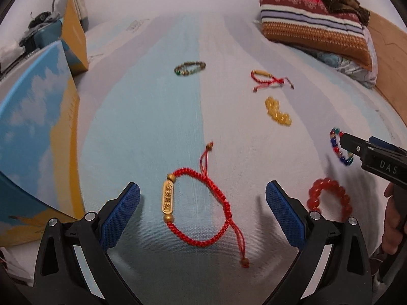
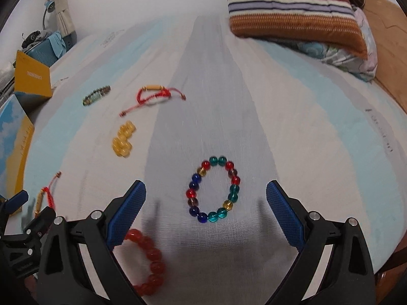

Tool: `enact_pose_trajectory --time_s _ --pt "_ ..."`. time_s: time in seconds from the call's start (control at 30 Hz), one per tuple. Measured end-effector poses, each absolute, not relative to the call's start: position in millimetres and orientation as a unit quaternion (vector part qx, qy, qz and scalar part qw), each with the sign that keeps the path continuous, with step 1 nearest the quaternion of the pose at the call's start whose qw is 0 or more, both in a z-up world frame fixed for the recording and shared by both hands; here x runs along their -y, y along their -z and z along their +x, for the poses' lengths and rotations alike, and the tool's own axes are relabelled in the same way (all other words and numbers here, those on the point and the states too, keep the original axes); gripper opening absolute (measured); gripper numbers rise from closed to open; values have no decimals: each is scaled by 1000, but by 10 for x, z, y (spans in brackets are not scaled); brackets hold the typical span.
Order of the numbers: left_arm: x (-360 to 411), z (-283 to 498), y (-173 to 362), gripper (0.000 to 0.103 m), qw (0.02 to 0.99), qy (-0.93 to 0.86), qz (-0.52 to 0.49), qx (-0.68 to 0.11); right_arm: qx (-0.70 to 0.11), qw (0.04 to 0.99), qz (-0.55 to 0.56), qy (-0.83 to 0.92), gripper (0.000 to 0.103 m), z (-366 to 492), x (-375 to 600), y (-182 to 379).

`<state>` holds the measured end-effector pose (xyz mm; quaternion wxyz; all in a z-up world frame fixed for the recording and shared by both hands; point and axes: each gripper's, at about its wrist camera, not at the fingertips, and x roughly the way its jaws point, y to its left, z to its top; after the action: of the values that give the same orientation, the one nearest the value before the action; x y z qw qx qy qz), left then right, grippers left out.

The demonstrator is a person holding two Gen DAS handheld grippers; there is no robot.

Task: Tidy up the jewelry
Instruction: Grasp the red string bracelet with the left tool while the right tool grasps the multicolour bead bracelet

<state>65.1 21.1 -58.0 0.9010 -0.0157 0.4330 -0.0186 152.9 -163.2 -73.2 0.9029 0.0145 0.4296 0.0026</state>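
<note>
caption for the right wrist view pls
Open right gripper poised over a multicolored bead bracelet on the striped bedsheet.

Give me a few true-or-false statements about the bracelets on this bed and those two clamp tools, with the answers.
1. The left gripper is open, with the red braided bracelet lying between its fingers. True.
2. The right gripper is clamped shut on the multicoloured bead bracelet. False: it is open, and the bracelet lies flat on the bed sheet.
3. The yellow bead bracelet hangs from a finger. False: it lies bunched on the sheet.
4. A red bead bracelet lies near the right gripper's left finger. True.
5. A striped pillow sits at the far end. True.
</note>
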Motion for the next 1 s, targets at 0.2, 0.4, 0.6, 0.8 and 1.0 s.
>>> enact_pose_trajectory --time_s 0.2,0.4,0.6,0.8,1.0 --pt "-161 647 736 97 897 24 -5 -441 -447 894 14 6 92 1613 1673 955" --pt "-185 661 756 96 898 24 -18 -438 -447 894 9 10 86 1625 1662 1017" --pt "-213 651 758 86 896 17 -19 -443 -449 893 6 9 72 1608 1654 1019" --pt "-221 622 732 66 896 10 -14 -444 -448 894 1 10 49 1582 1646 998" --pt "-230 602 711 49 896 9 -13 -444 -448 894 0 17 29 1576 1668 989"
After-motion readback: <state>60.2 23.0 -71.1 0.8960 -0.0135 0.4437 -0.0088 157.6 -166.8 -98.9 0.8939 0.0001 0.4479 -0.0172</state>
